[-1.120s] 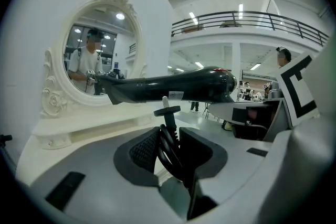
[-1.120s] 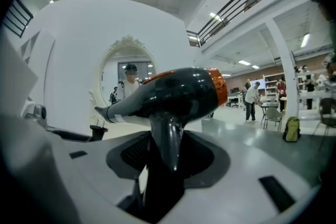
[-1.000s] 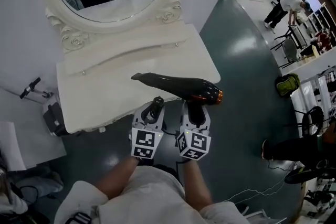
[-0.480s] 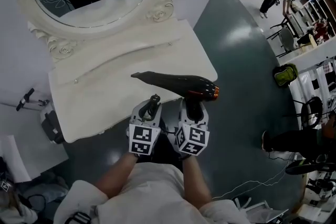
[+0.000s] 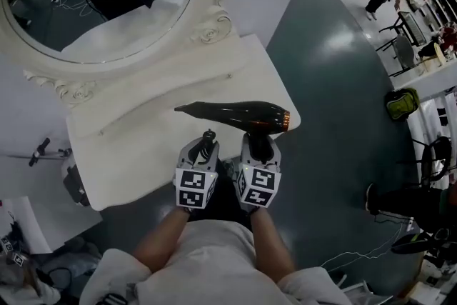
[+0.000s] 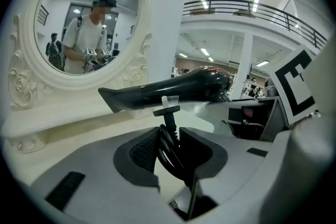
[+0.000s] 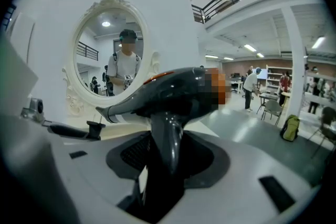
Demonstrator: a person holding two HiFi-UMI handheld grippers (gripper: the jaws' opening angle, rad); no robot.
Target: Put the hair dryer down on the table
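Hair dryer (image 5: 235, 116) held up above the near right edge of the white surface (image 5: 136, 146).
Right gripper (image 5: 258, 151) fingers (image 7: 137, 152) hug its hard, smooth, likely slippery handle, the best place to hold; left gripper (image 5: 205, 148) fingers (image 6: 144, 149) pinch the bendy cord (image 6: 169, 140). It looks top-heavy.

The hair dryer (image 5: 235, 116) is glossy black with an orange ring at its rear. It sits level over the front edge of the white table (image 5: 143, 146), flat nozzle pointing left. Its handle hangs down, clamped in the right gripper (image 5: 258, 146). Its coiled black cord (image 6: 168, 144), plug uppermost, is pinched in the left gripper (image 5: 203, 150).
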